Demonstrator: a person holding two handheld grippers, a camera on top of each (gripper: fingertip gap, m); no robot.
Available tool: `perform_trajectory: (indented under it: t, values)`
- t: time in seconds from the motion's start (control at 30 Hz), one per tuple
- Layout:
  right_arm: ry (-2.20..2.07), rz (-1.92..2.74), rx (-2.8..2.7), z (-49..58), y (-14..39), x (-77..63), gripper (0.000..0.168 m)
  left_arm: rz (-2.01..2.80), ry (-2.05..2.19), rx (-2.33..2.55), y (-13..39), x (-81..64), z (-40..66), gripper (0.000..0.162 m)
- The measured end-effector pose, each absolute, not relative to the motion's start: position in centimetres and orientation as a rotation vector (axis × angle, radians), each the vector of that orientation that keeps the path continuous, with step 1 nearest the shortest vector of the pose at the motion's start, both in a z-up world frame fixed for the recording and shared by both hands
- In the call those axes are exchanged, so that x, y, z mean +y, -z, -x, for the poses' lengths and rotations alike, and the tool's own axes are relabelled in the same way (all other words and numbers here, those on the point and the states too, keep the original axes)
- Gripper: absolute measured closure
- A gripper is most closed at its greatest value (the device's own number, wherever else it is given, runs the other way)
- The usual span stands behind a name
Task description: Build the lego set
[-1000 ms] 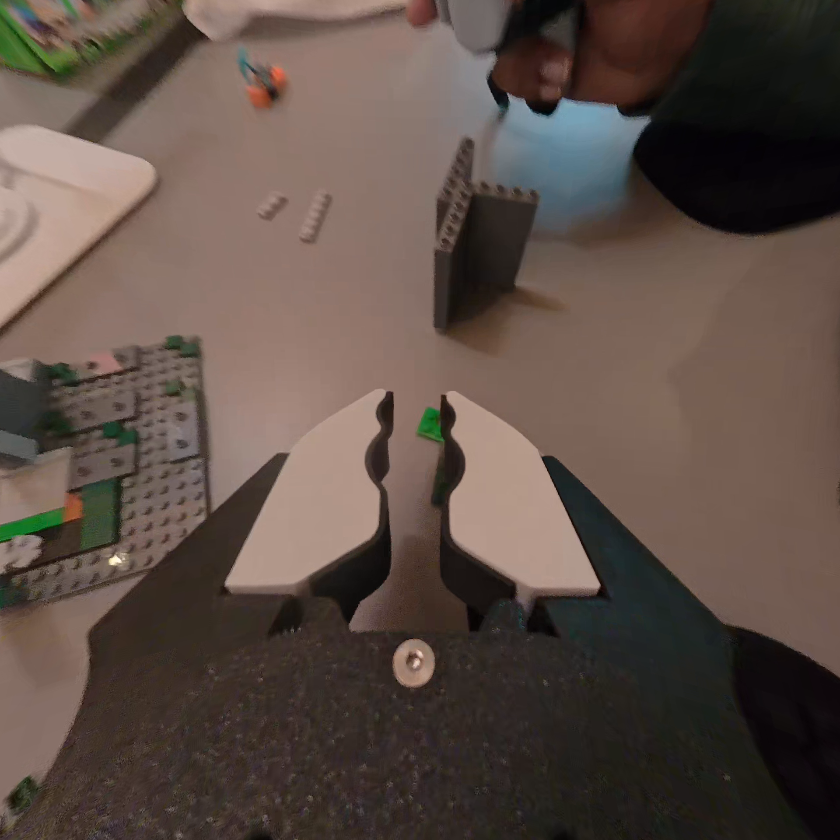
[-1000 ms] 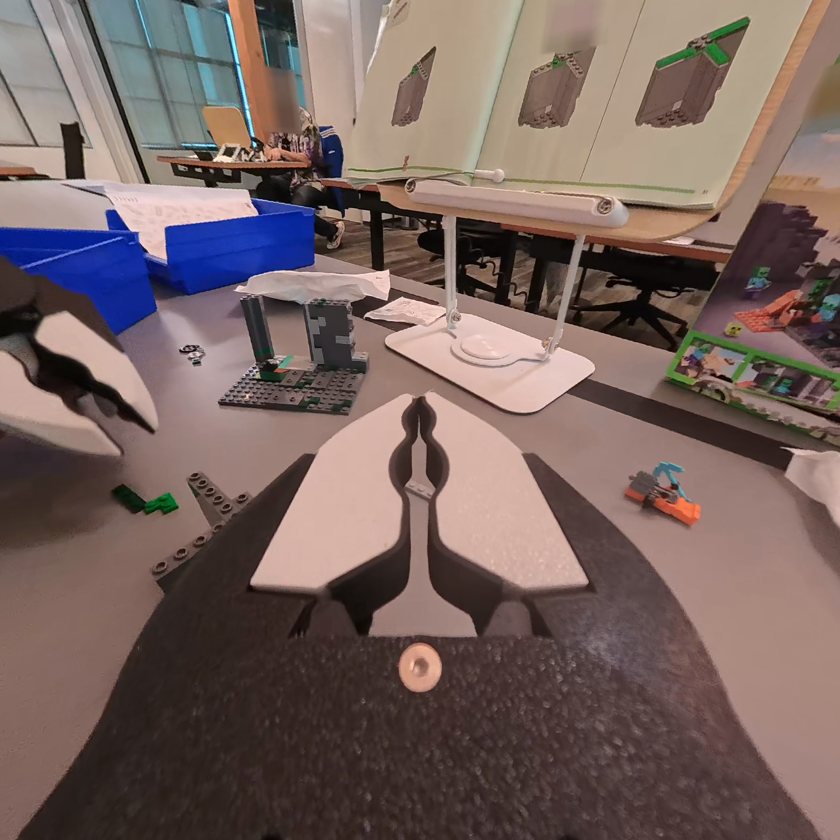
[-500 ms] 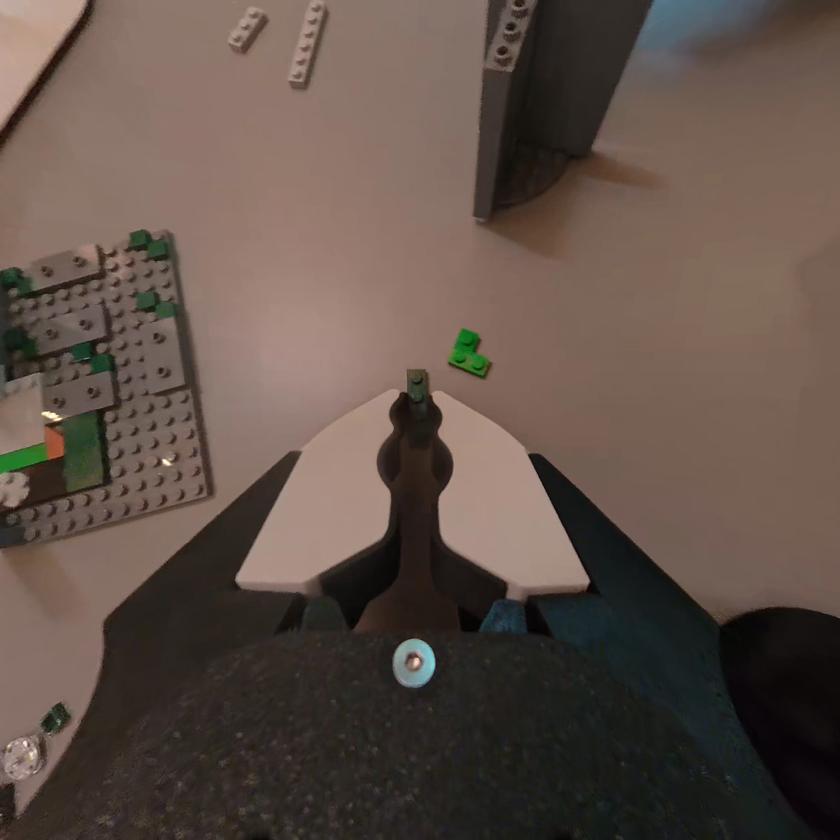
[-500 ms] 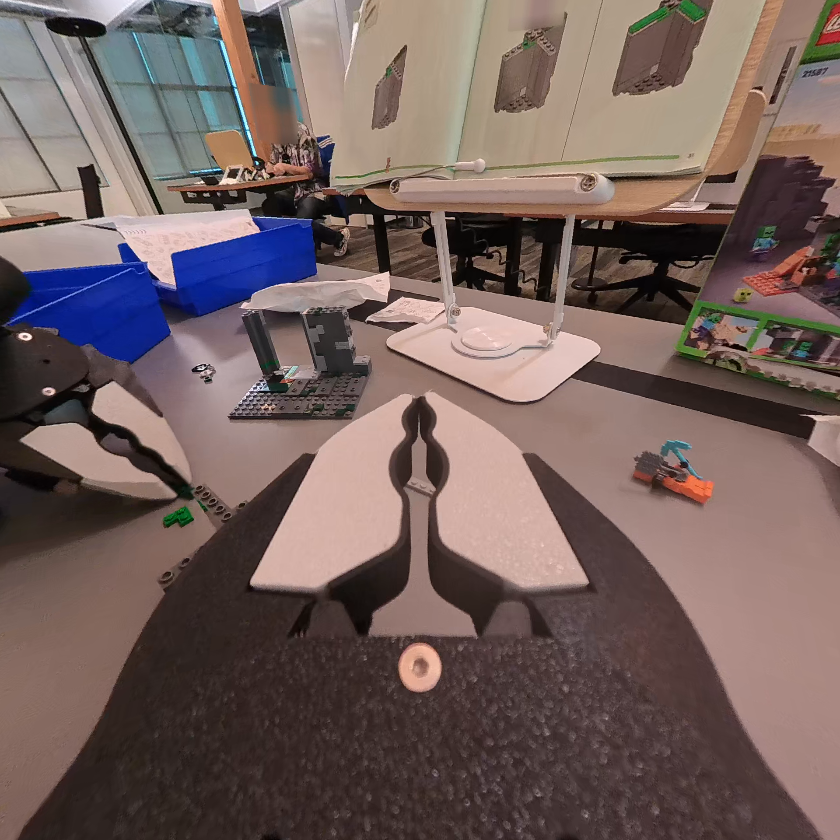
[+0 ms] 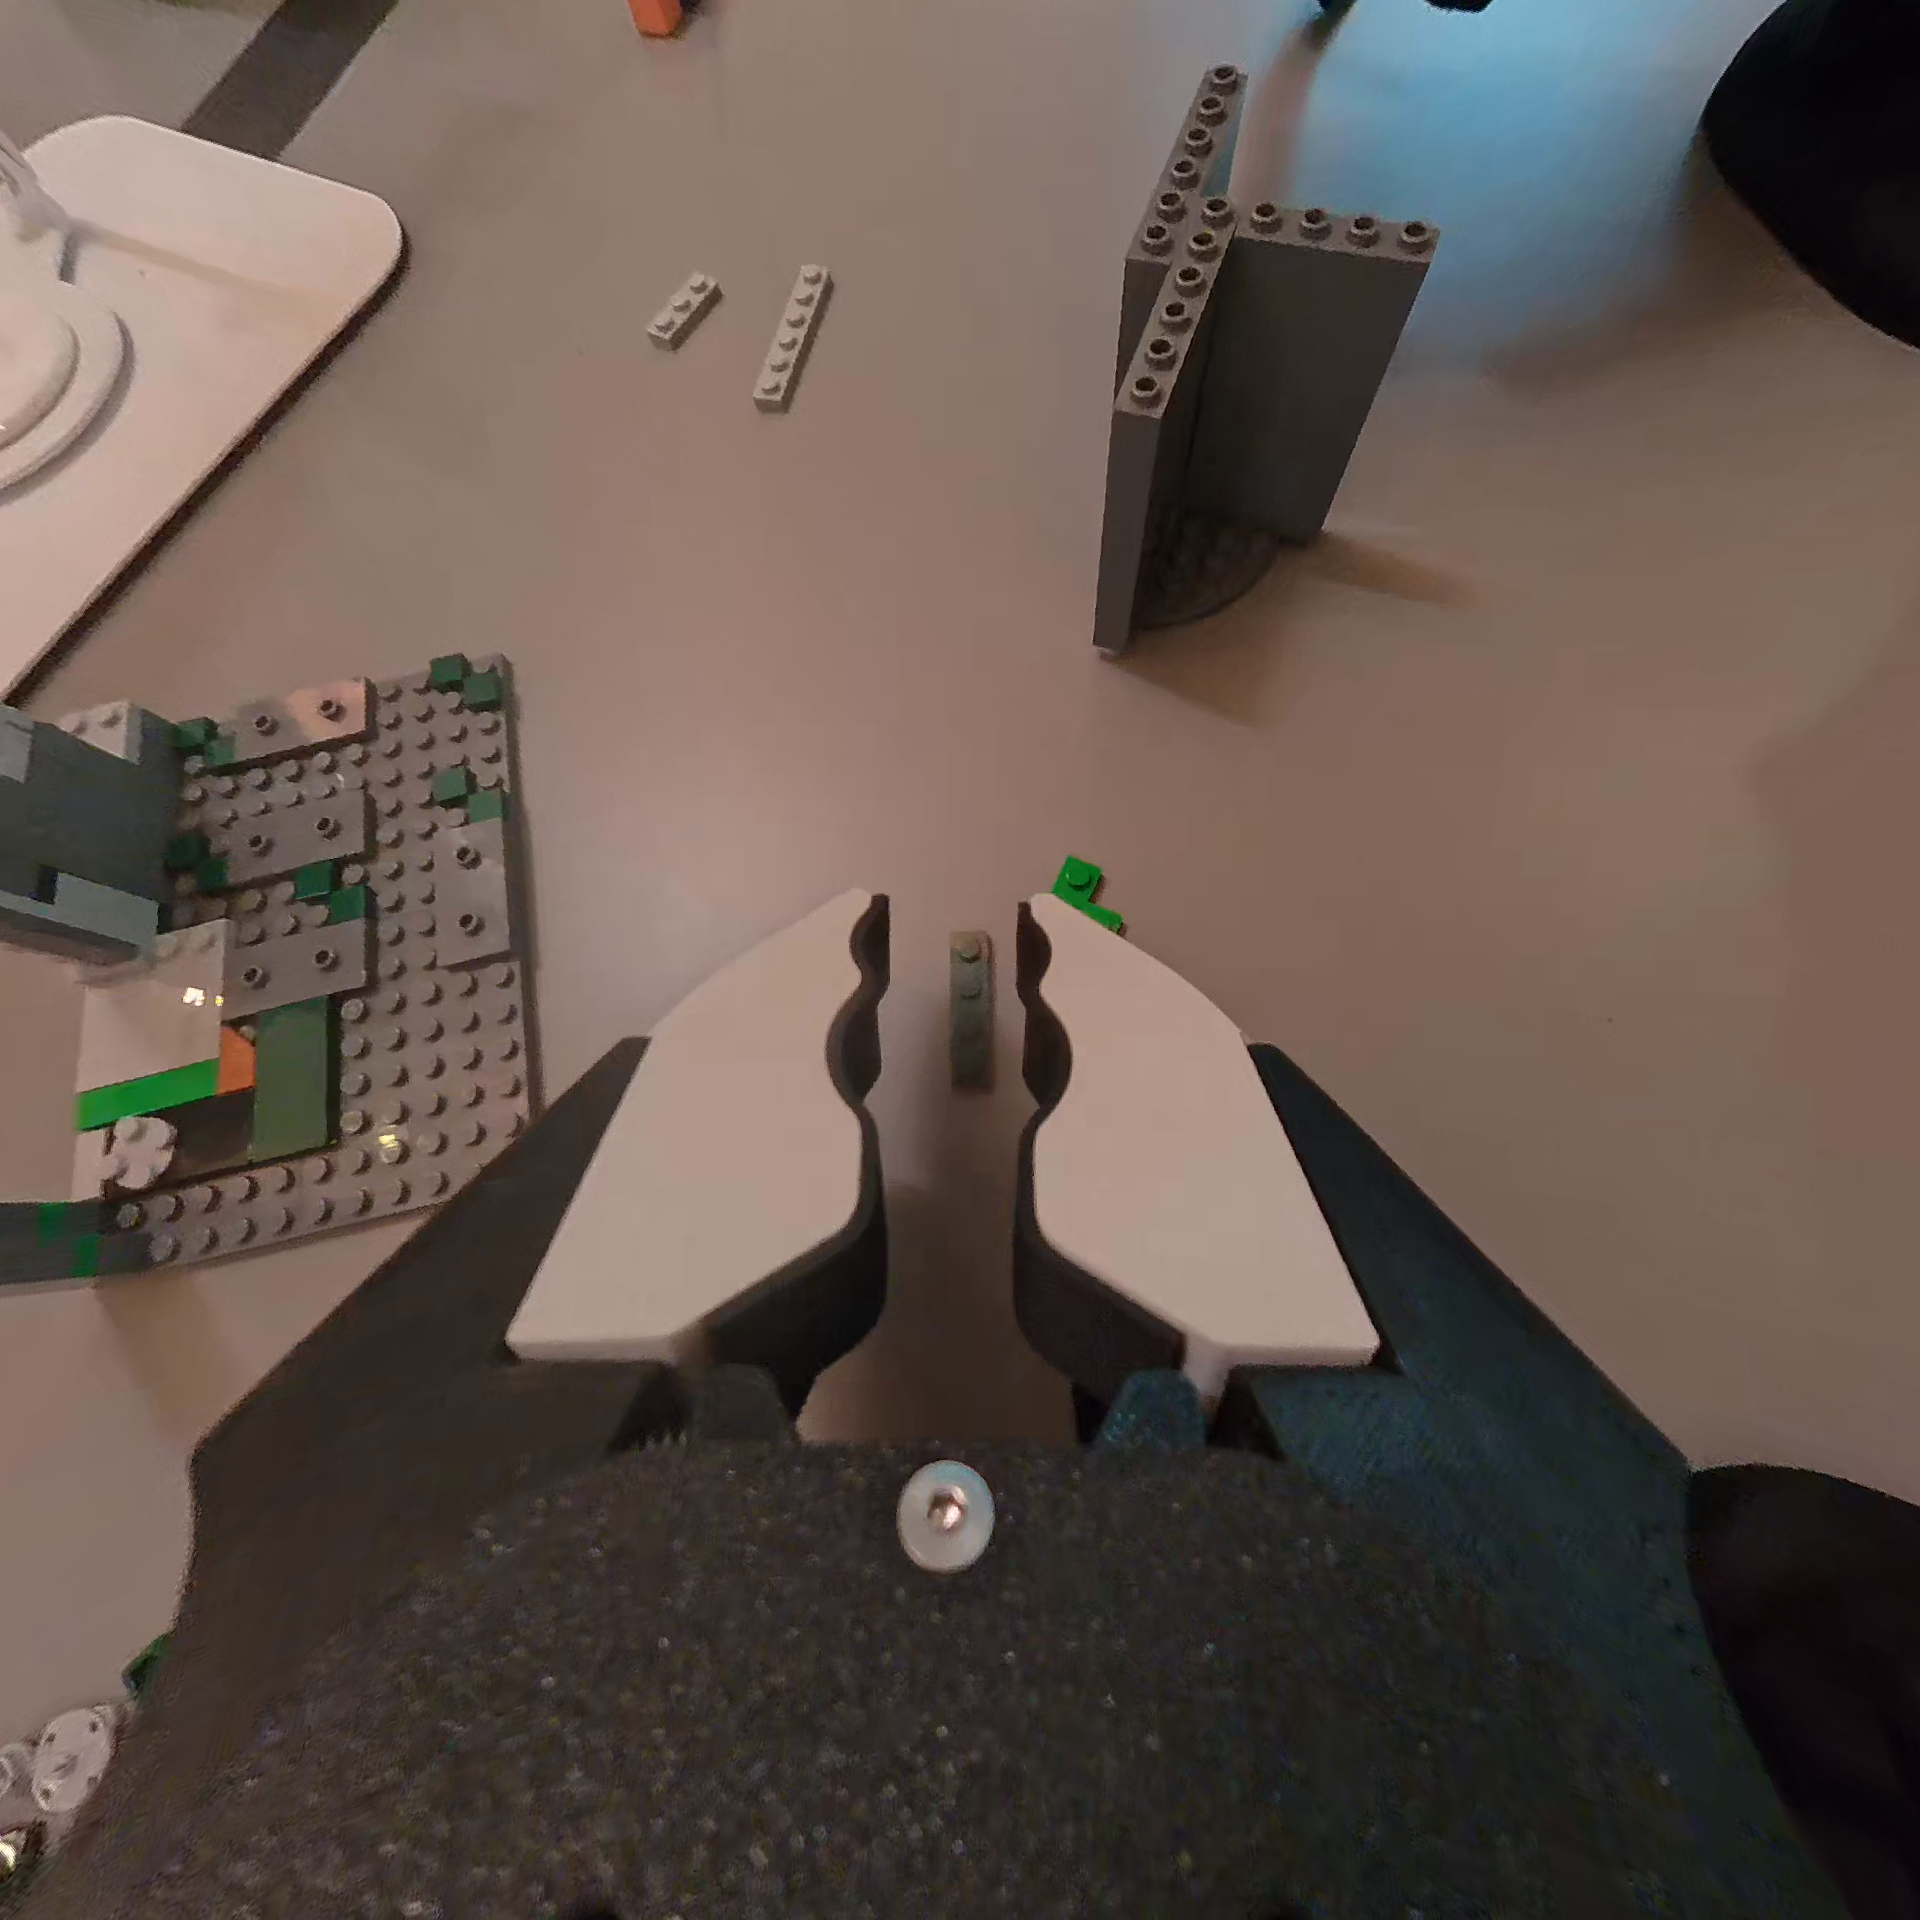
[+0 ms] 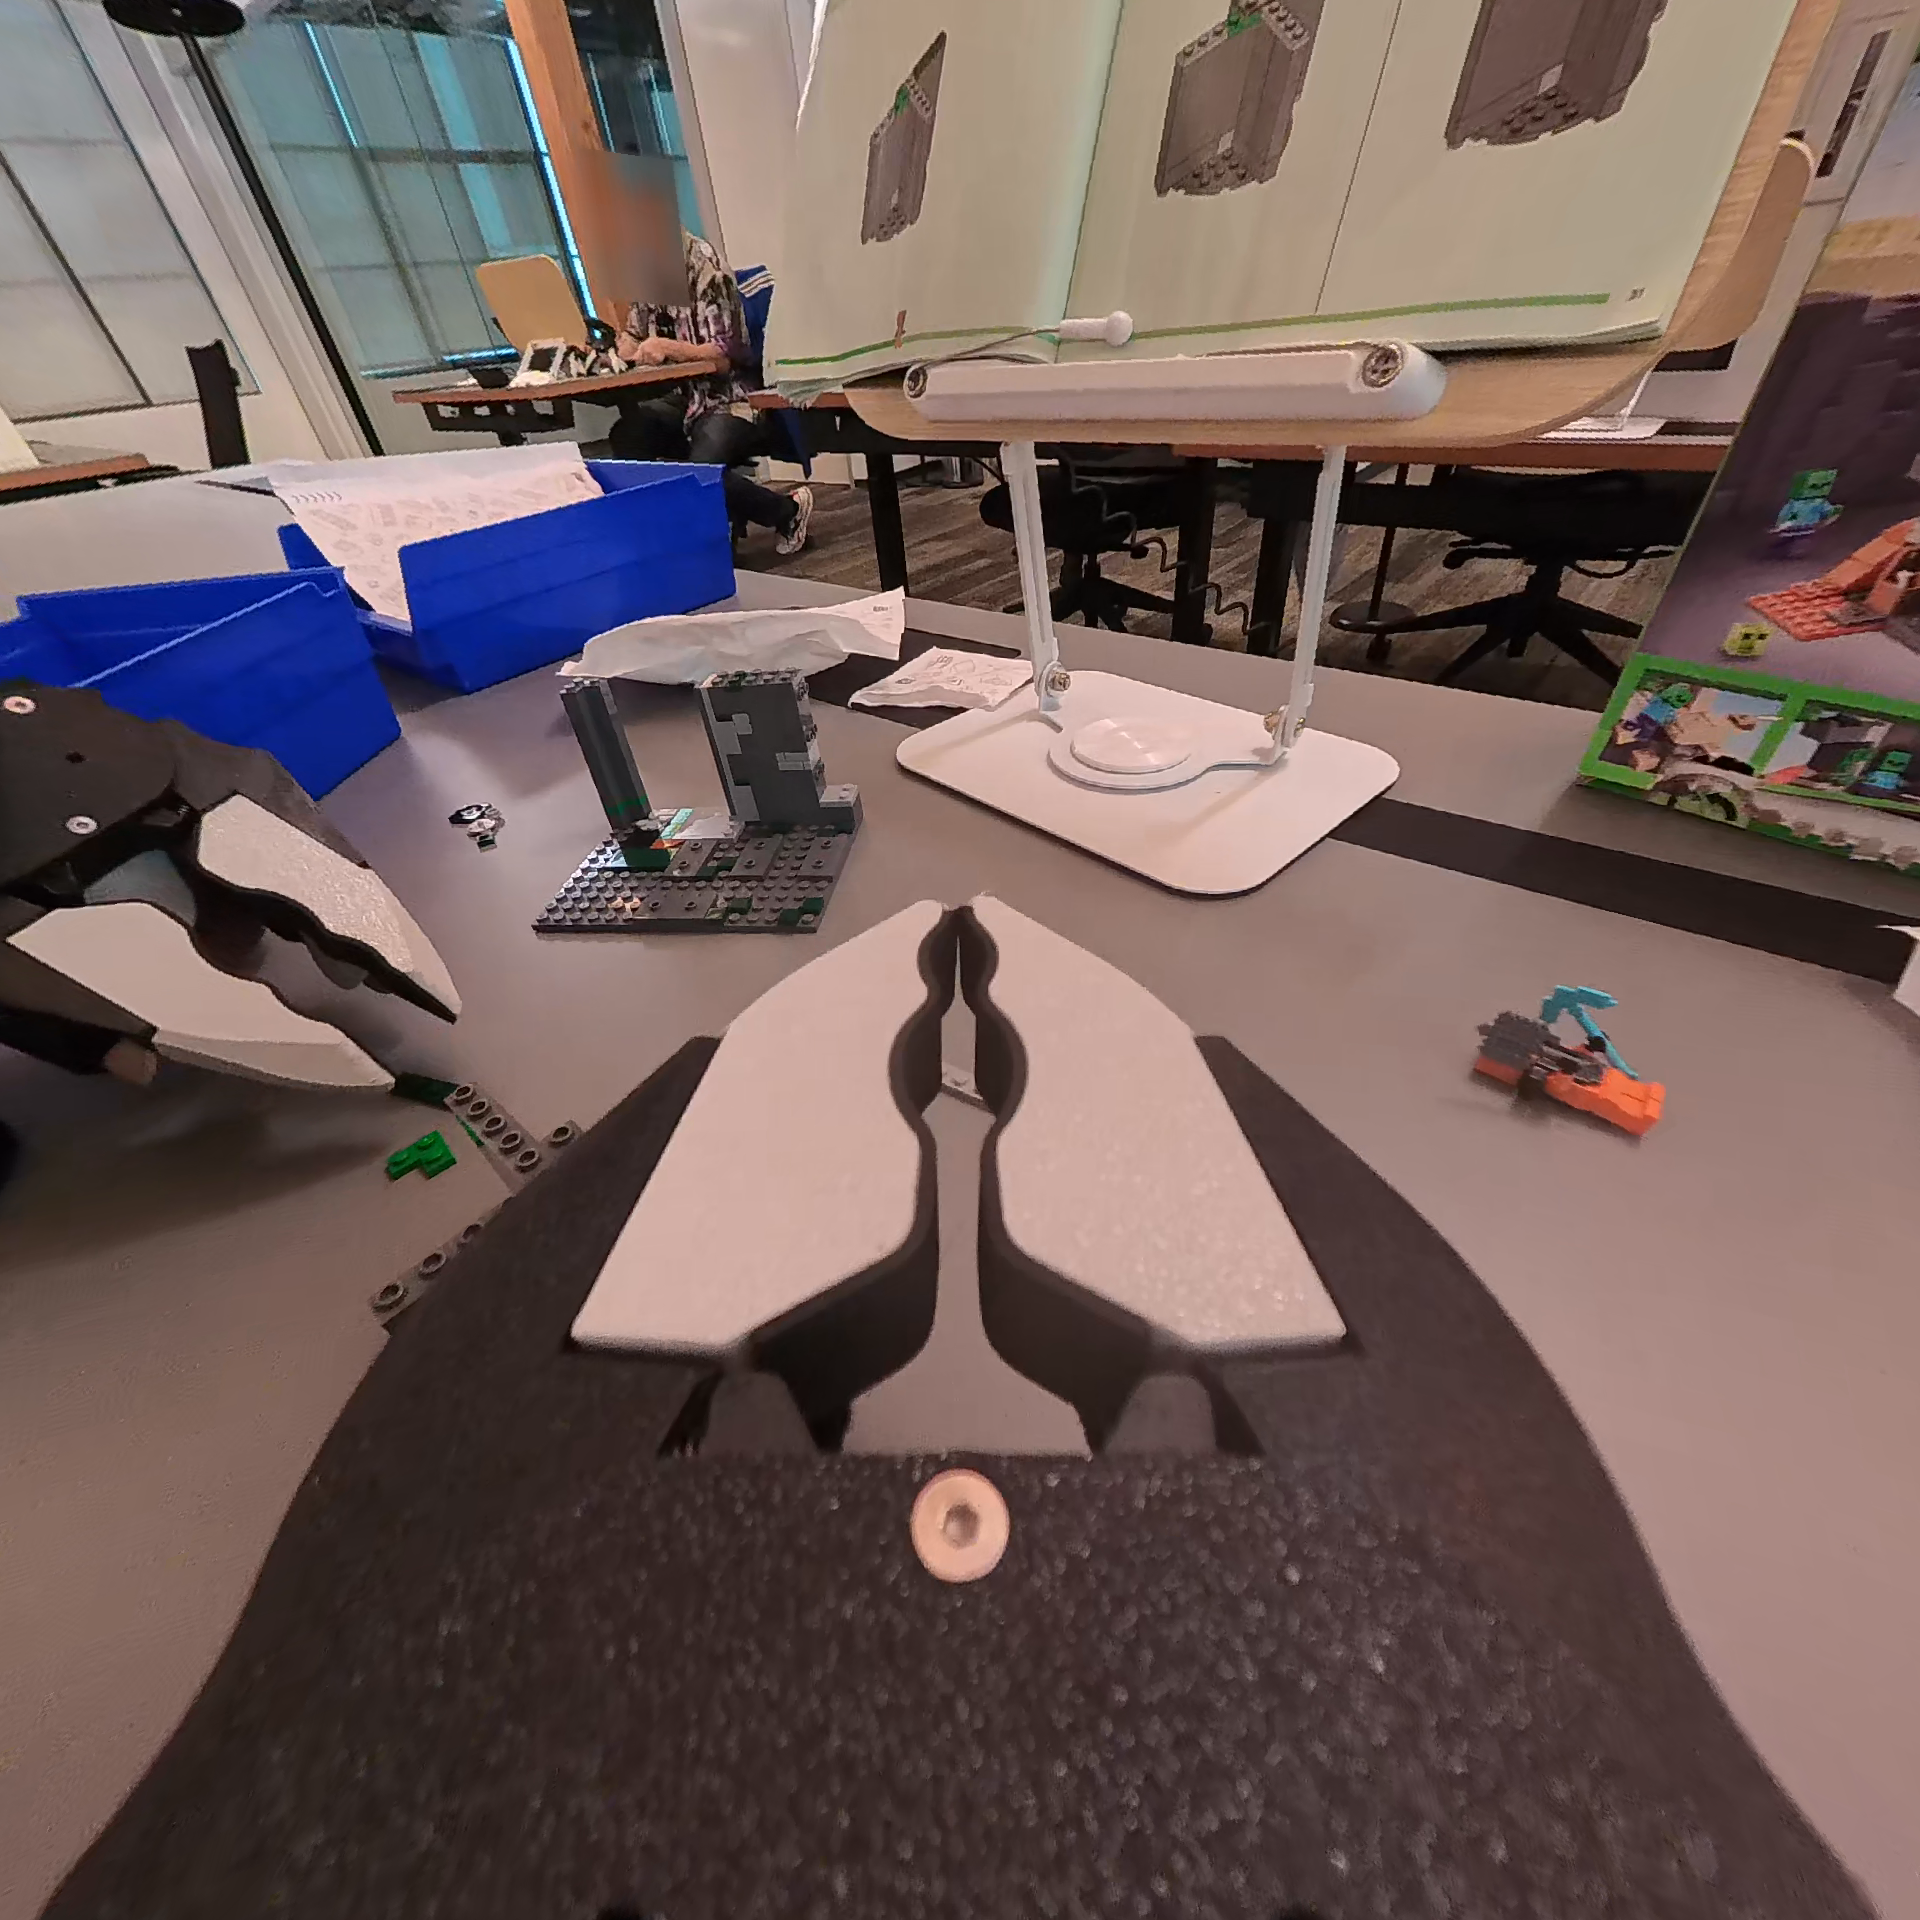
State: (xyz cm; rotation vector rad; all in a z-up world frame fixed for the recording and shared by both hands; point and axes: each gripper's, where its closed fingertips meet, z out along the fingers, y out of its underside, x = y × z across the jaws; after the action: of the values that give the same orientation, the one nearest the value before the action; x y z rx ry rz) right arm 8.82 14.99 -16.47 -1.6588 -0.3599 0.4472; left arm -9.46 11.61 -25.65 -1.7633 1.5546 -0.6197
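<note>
Dark-green plate (image 5: 970,1010) lay flat on the counter (image 5: 1455,935) between the released left claw (image 5: 952,914), untouched. Right claw (image 6: 958,912) was clenched, apparently empty. Risk: thin plate could skid or tip on closing; bright-green piece (image 5: 1081,885) beside the fingertip could get nudged.

The left wrist view is dim and warm, with a cool blue glow at its top right and soft shadows beside the grey wall panels (image 5: 1247,395). The right wrist view is brighter, daylit from the windows (image 6: 312,208) at the far left. Both bend at their edges and blur slightly.
</note>
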Motion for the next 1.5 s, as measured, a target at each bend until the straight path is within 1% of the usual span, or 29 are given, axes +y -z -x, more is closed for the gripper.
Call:
perform_trajectory:
  t: [0.37, 0.53, 0.73, 0.83, 1.13, 1.23, 1.37, 1.5]
  values:
    - [-0.45, 1.665, -0.361, -8.8, 16.6, 15.0, 0.168, 1.685, 0.648, 1.503, 24.2, 11.6, 8.4, 0.143]
    - [-0.455, 1.67, -0.363, -8.7, 16.6, 15.0, 0.168, 1.651, 0.64, 1.494, 24.0, 11.6, 7.8, 0.14]
    - [-0.449, 1.676, -0.347, -9.0, 16.8, 15.2, 0.168, 1.601, 0.665, 1.403, 22.1, 13.6, 5.0, 0.142]
    - [-0.451, 1.674, -0.338, -9.2, 16.7, 15.2, 0.168, 1.608, 0.635, 1.412, 21.8, 15.6, 2.8, 0.145]
    - [-0.436, 1.682, -0.327, -10.1, 16.9, 15.5, 0.168, 1.6, 0.659, 1.696, 25.2, 21.1, -5.1, 0.146]
    - [-0.45, 1.689, -0.313, -10.4, 17.0, 15.6, 0.168, 1.609, 0.653, 1.772, 26.2, 22.4, -6.3, 0.146]
    - [-0.463, 1.691, -0.309, -10.4, 17.0, 15.7, 0.168, 1.628, 0.702, 1.875, 27.2, 22.6, -7.1, 0.141]
    - [-0.481, 1.691, -0.311, -10.3, 17.0, 15.6, 0.168, 1.631, 0.705, 1.955, 27.9, 22.6, -7.3, 0.141]
